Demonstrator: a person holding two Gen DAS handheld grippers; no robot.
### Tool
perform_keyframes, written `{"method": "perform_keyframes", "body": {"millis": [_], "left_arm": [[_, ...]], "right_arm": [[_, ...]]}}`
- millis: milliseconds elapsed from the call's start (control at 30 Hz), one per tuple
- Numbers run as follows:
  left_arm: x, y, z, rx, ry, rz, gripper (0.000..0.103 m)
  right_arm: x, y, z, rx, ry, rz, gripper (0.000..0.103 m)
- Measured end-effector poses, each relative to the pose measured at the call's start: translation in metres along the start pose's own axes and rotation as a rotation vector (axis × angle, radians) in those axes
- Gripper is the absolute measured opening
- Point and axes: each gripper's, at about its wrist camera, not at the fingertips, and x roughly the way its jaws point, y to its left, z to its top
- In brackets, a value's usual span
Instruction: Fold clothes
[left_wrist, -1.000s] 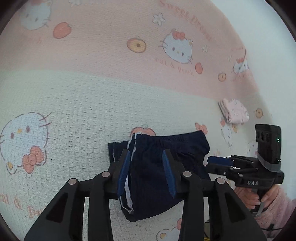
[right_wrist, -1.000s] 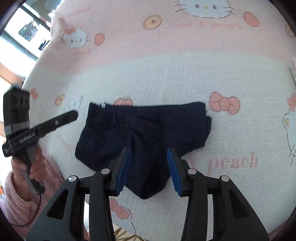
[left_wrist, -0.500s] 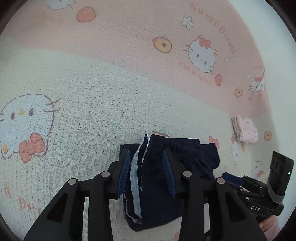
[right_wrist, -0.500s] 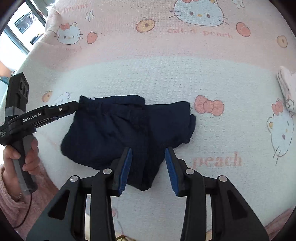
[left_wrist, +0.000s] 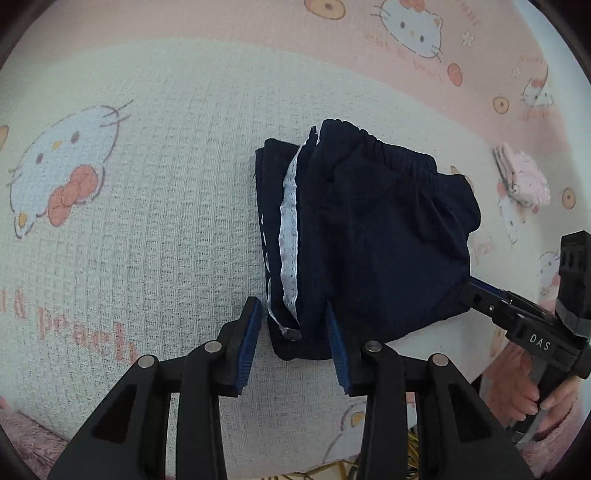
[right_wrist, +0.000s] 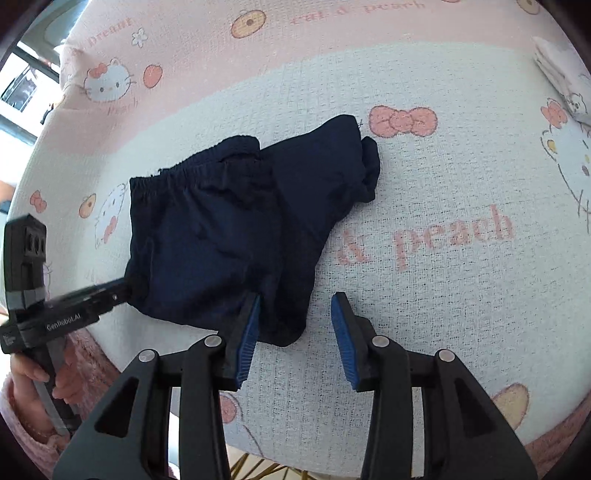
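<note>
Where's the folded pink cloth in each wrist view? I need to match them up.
Left wrist: the folded pink cloth lies at the right edge, beyond the navy shorts.
Right wrist: the same cloth sits at the top right corner, partly cut off.
Shared landmark: the navy shorts on the cartoon-cat blanket.

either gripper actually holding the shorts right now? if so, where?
Nothing held. Left gripper straddles the navy shorts' near hem corner, jaws open; right gripper is open at its corner too.

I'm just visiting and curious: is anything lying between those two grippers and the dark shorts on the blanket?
Nothing visible is. The left gripper and right gripper both stand open right at the near edge of the navy shorts, with only bare blanket around.
</note>
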Motion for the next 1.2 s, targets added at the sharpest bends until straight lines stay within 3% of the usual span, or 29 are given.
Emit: {"method": "perform_keyframes", "body": {"millis": [167,300,400,533,600,633,700,733,833,1000,1067,1200], "left_arm": [[0.0,-0.009,-0.005,0.068,-0.006,0.07,0.038],[-0.008,0.0,-0.008,0.038,-0.008,0.051,0.039],[-0.022,-0.002,-0.005,0.027,-0.085,-0.004,0.039],[-0.036,-0.019,0.003,0.086,-0.21,-0.063,0.039],[-0.024,-0.027,0.008,0.116,-0.19,-0.069,0.039],[-0.013,-0.03,0.011,0.124,-0.155,-0.037,0.039],[0.002,-0.027,0.009,0.136,-0.106,0.027,0.037],[-0.001,-0.023,0.008,0.134,-0.114,0.02,0.037],[-0.02,0.003,0.008,0.031,-0.144,-0.076,0.037],[-0.043,0.034,0.024,-0.042,-0.257,-0.116,0.037],[-0.04,0.029,0.032,-0.018,-0.266,-0.111,0.037],[-0.019,0.014,0.043,0.105,-0.218,-0.004,0.037]], "right_arm": [[0.008,0.031,0.001,-0.243,0.017,-0.184,0.04],[0.007,0.019,0.004,-0.214,0.018,-0.329,0.041],[-0.008,0.016,0.01,-0.098,-0.031,-0.204,0.041],[-0.011,0.057,0.026,-0.143,-0.12,-0.112,0.041],[0.008,0.08,0.034,-0.186,-0.08,-0.09,0.041],[0.021,0.087,0.035,-0.208,-0.041,-0.099,0.041],[0.047,0.097,0.031,-0.259,0.025,-0.145,0.04],[0.058,0.1,0.027,-0.283,0.047,-0.173,0.04],[0.05,0.095,0.029,-0.252,0.014,-0.153,0.04],[0.029,0.087,0.04,-0.129,-0.106,-0.033,0.042],[0.039,0.101,0.047,-0.158,-0.12,-0.081,0.042],[0.082,0.134,0.055,-0.29,-0.069,-0.241,0.042]]}}
